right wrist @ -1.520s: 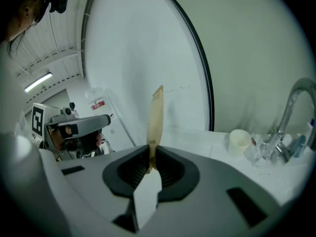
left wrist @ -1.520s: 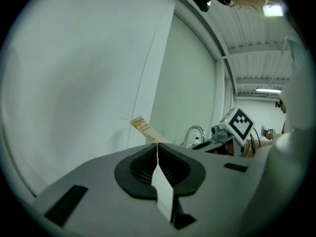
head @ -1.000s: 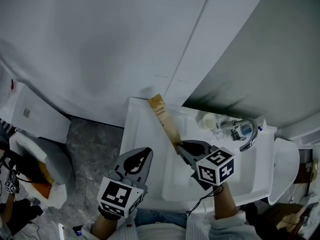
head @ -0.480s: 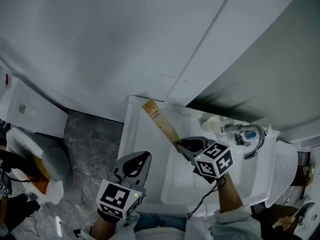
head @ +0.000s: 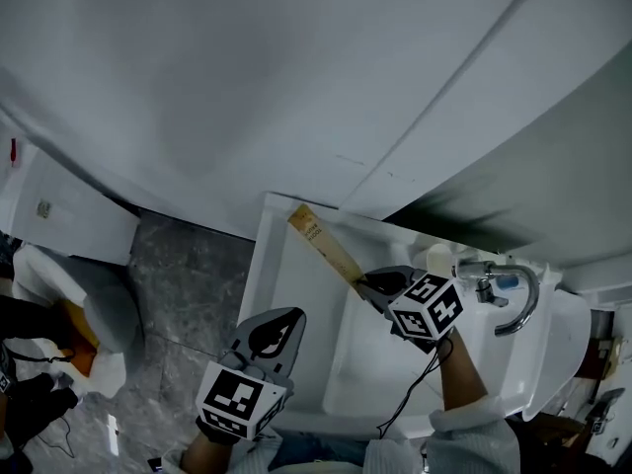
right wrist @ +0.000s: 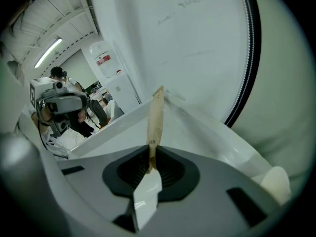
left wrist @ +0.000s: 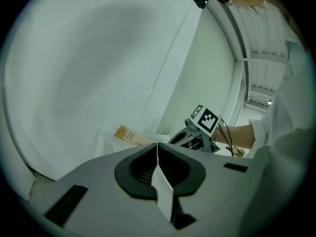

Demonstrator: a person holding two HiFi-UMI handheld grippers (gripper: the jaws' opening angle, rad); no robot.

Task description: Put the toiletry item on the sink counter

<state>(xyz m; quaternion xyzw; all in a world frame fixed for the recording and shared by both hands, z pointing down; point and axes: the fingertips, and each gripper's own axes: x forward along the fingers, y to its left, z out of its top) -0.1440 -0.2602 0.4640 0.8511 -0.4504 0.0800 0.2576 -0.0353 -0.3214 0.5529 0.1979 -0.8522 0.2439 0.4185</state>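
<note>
box (head: 329, 247) closing in on the sink counter (head: 286, 294)
over the last second the slim tan box's far tip swung closer to the counter's back-left corner. right gripper (head: 373, 284) is still pinching its near end, by the basin's left edge. left gripper (head: 283, 321) sits closed on nothing at the front edge. guessing set-down's next.

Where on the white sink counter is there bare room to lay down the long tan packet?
Bare: the left strip of the white sink counter, between its edge and the basin, under the long tan packet. Crowded: the back right corner, by the chrome tap and pale cup.
</note>
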